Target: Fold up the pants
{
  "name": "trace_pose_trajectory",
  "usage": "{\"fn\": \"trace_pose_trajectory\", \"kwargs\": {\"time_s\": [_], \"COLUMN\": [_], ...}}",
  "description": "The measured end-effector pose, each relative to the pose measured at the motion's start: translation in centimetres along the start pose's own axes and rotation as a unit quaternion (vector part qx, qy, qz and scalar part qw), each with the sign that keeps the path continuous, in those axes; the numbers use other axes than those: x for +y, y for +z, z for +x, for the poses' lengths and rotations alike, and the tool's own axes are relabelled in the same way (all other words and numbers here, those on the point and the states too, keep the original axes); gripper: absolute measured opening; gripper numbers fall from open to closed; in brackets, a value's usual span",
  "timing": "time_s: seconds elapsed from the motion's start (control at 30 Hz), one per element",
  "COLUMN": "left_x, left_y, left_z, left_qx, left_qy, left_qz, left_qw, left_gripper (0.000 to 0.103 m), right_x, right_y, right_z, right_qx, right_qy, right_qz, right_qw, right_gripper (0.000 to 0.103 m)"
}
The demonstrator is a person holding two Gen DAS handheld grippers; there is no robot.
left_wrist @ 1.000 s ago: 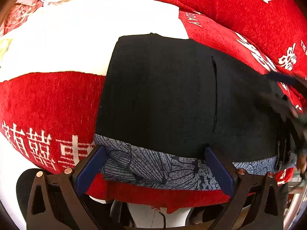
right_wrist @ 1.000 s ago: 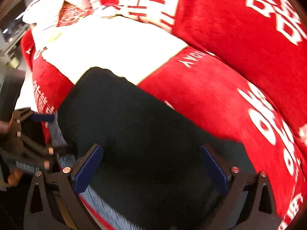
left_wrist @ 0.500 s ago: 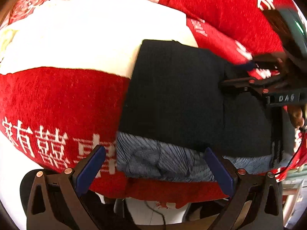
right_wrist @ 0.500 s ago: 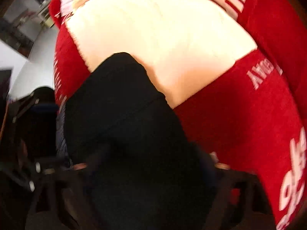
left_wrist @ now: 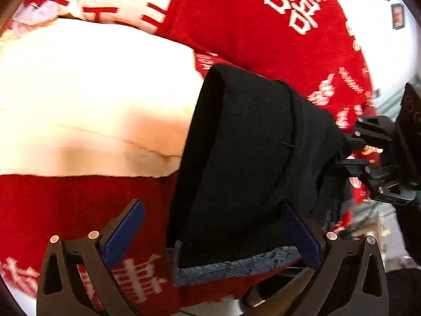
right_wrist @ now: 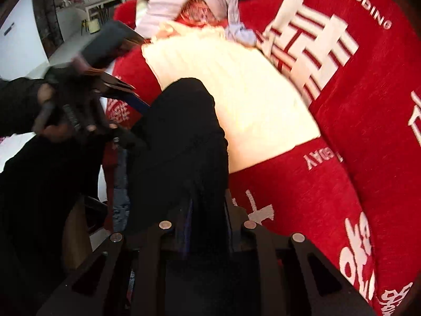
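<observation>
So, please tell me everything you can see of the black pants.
The black pants look like thick, matte knit fabric, folded into a bundle with a rounded fold at the far end. They lie partly lifted on the red blanket. The right gripper has just been closing; its jaws now pinch one edge.

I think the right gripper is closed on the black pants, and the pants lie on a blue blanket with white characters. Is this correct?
Not quite: the blanket is red, not blue, as the right wrist view shows. The rest holds: the right gripper has just been closing and its jaws pinch the black pants, and the blanket bears white characters.
</observation>
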State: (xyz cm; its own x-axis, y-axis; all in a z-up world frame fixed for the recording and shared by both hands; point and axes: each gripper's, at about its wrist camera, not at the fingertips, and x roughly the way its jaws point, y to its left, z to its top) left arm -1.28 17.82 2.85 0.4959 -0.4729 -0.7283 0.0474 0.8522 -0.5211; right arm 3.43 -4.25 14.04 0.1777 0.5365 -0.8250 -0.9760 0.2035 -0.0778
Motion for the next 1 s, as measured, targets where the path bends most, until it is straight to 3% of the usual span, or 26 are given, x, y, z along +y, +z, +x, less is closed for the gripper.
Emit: {"fn": "trace_pose_trajectory", "kwargs": {"time_s": [0.1,0.3,0.37,0.5,0.63,0.77,0.93,0.97,1.0], "left_x": [0.0,-0.9,-1.6,0.2,0.5,-0.7,-2.6,-3.3,-3.8], "left_y": [0.4,0.3,0.1,-0.1,0.1,1.4,1.3,1.0,0.7], "left_z": [0.8,1.0,1.0,-0.6,-1.4,0.8,2.2,2.3,2.3], "left_qx": [0.011,0.033,0.04,0.018,0.016,0.036,0.057,0.051,0.05], "left_qy": [-0.042,-0.09,-0.067,-0.052,-0.07,-0.095,-0.135,-0.121,-0.106], "left_qz": [0.009,0.02,0.053,0.035,0.058,0.106,0.127,0.143,0.15], "left_qw": [0.999,0.9952,0.9955,0.9979,0.9957,0.9892,0.9811,0.9809,0.9816], "left_gripper": [0.103,0.103,0.103,0.103,0.103,0.103,0.102,0.099,0.078], "right_x": [0.1,0.3,0.4,1.1,1.9,2.2,1.9,1.6,1.3], "right_y": [0.0,0.1,0.1,0.4,-0.1,-0.1,0.2,0.3,0.4], "right_z": [-0.2,-0.6,-0.3,-0.8,-1.8,-2.1,-1.4,-1.1,-0.7], "right_qx": [-0.005,-0.012,-0.009,-0.012,-0.021,-0.017,-0.002,0.003,0.008], "right_qy": [0.001,0.002,0.001,-0.004,-0.004,-0.007,-0.012,-0.015,-0.018], "right_qz": [-0.007,-0.014,-0.016,-0.029,-0.042,-0.058,-0.061,-0.059,-0.055], "right_qw": [1.0,1.0,1.0,0.999,0.999,0.998,0.998,0.998,0.998], "right_gripper": [0.022,0.022,0.022,0.021,0.021,0.021,0.021,0.021,0.021]}}
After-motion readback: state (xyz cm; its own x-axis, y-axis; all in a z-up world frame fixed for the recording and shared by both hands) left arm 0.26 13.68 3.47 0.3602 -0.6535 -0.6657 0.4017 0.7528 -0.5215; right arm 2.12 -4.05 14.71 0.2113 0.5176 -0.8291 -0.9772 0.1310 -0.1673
